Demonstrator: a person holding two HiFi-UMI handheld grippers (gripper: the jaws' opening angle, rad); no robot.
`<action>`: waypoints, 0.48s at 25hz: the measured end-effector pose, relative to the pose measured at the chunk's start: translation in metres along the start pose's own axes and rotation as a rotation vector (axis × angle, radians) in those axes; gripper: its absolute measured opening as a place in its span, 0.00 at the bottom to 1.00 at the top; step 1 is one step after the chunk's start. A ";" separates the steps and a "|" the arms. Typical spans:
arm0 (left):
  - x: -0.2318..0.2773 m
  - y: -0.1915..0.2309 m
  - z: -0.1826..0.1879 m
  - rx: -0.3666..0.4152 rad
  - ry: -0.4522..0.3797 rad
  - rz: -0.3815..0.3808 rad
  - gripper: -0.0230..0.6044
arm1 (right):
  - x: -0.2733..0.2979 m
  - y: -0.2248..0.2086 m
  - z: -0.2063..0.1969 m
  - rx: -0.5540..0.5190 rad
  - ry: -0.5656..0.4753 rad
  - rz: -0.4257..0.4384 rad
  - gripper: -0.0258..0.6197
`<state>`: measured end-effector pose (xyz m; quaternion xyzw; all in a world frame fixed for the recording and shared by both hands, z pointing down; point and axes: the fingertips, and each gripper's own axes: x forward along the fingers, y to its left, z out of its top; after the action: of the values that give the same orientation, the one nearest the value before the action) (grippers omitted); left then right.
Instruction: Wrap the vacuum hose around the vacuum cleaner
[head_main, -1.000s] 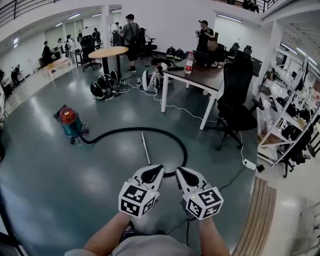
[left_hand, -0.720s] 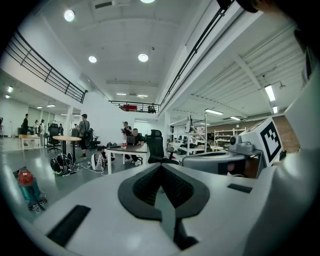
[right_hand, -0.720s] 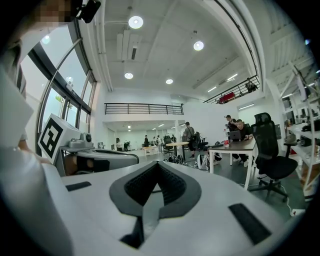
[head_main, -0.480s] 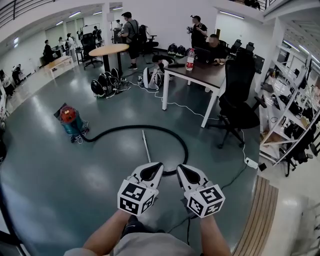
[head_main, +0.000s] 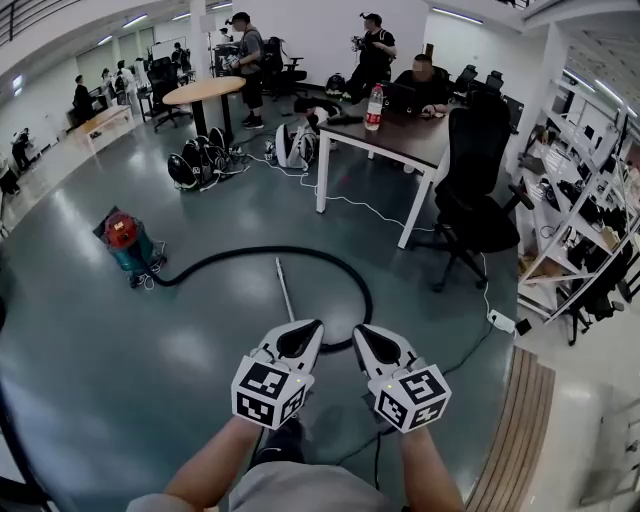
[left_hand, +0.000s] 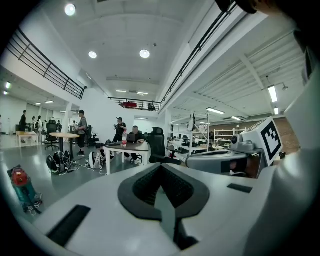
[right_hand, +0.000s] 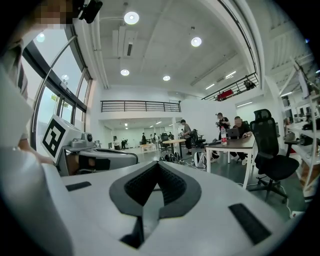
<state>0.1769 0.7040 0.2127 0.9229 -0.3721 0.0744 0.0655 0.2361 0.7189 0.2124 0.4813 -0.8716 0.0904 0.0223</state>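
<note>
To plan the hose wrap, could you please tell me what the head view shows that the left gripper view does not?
Only the head view: the black vacuum hose curving across the floor and its metal wand.
Only the left gripper view: the ceiling lights, the balcony railing and a close look at the left gripper, its jaws shut on nothing.
Both: the vacuum cleaner, the desk, the black office chair and the right gripper.
</note>
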 end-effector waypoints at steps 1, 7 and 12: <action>0.009 0.009 0.000 -0.003 0.001 -0.002 0.05 | 0.010 -0.007 0.000 0.001 0.006 -0.003 0.04; 0.066 0.074 0.003 -0.014 0.009 -0.027 0.05 | 0.080 -0.045 0.002 -0.006 0.038 -0.028 0.04; 0.117 0.130 0.003 -0.025 0.040 -0.065 0.05 | 0.141 -0.081 0.003 0.014 0.078 -0.068 0.04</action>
<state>0.1704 0.5314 0.2400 0.9319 -0.3414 0.0859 0.0869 0.2287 0.5590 0.2386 0.5070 -0.8525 0.1145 0.0558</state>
